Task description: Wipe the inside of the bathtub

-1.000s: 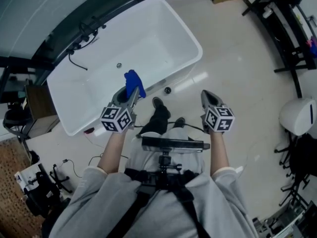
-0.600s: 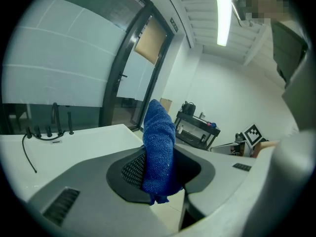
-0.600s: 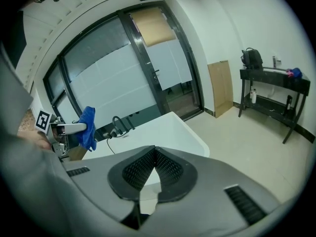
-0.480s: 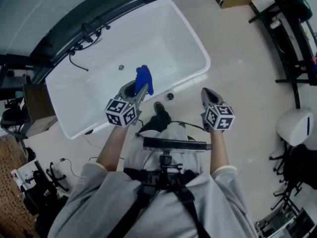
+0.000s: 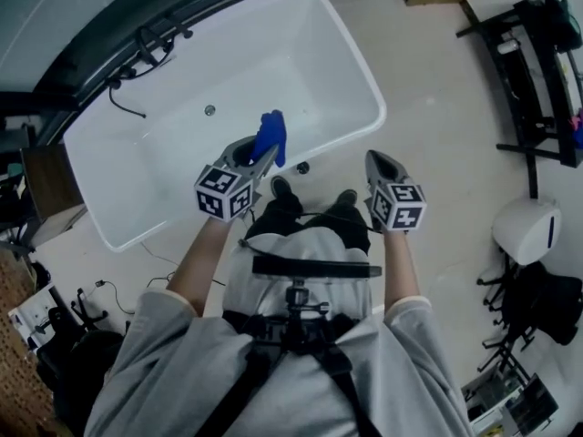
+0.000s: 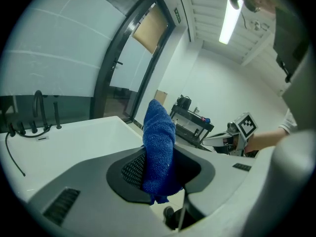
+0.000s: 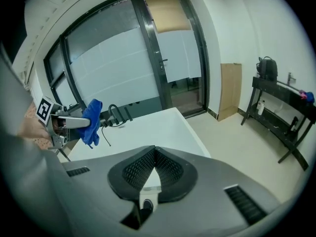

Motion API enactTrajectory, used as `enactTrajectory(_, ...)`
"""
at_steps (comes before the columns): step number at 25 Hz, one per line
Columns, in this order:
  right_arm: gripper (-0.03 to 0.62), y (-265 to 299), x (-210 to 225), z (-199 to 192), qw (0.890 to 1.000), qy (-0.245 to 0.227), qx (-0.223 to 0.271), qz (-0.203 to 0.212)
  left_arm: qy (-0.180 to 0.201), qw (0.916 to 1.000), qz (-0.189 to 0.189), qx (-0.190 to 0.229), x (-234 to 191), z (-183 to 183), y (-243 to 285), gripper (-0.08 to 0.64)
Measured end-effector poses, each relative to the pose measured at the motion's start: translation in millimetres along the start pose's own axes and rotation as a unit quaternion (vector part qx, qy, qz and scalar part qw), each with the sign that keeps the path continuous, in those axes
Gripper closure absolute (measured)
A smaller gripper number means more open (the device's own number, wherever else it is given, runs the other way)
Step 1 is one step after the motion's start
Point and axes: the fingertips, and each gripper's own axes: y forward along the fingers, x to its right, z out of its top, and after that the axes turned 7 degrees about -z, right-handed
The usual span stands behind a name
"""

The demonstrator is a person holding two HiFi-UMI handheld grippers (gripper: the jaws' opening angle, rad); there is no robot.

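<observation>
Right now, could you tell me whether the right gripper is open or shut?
Shut: the fingers of the right gripper meet at their tips, with nothing between them.

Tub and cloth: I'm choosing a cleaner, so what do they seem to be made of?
Tub: smooth, plain white, with seamless rounded walls and a slight sheen. It is probably acrylic or enamelled, but the look leaves that open.
Cloth: deep blue with a fuzzy, looped nap, and it folds softly. It is likely microfibre or terry.
</observation>
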Motion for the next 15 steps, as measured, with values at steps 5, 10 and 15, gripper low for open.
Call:
enactTrajectory(5,0.584,25,22,4,1.000,-0.021,-0.016,-0.003,-0.011,0.9999,0.003,-0.010,-11,-4,29,0.430)
enactTrajectory(10,0.584,65,49,-4,0.998,-0.051,-0.040,0.013,-0.026,0.9993,0.015,-0.021,-19,-14,70,0.430)
enactTrajectory(15,0.584,117,78,-6,0.993,-0.093,-0.069,0.025,-0.051,0.9977,0.023,-0.039,-31,-35,125,0.430)
